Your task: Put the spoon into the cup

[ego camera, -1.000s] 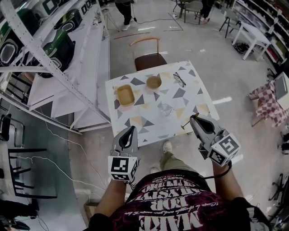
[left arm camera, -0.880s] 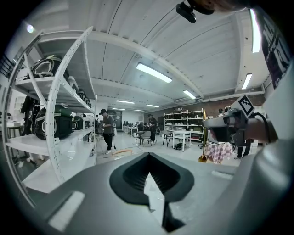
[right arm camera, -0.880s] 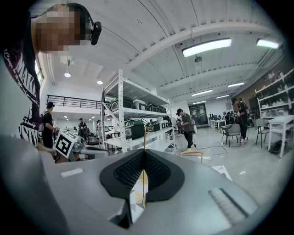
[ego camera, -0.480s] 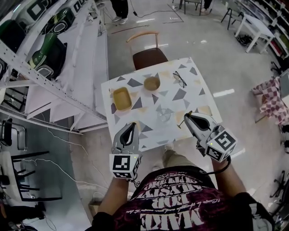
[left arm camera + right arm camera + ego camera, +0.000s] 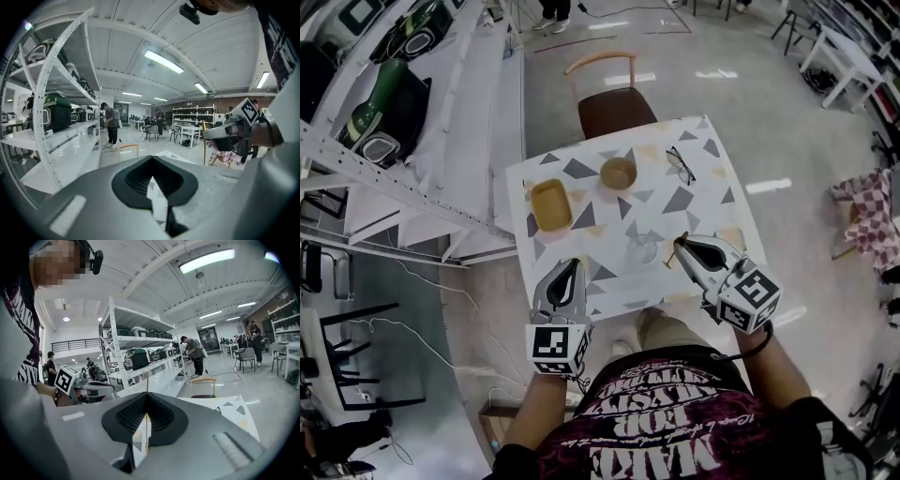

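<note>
A clear glass cup (image 5: 643, 250) stands on the triangle-patterned table (image 5: 703, 202), toward its near edge. My right gripper (image 5: 679, 242) hovers just right of the cup, shut on a thin golden spoon (image 5: 673, 259). In the right gripper view the spoon (image 5: 146, 385) runs upright between the pads of the right gripper (image 5: 146, 412). My left gripper (image 5: 573, 266) hangs over the table's near left corner, shut and holding nothing. Its own view shows the left gripper (image 5: 153, 171) with the jaws together, and the right gripper (image 5: 219, 136) off to the right. The cup is hidden in both gripper views.
A wooden bowl (image 5: 618, 172), a yellow dish (image 5: 549, 204) and a pair of glasses (image 5: 676, 166) lie on the far half of the table. A chair (image 5: 612, 105) stands behind it. Metal shelving (image 5: 403, 159) runs along the left side.
Both grippers have moved forward over the table's near edge. The right one has carried the spoon closer to the cup.
</note>
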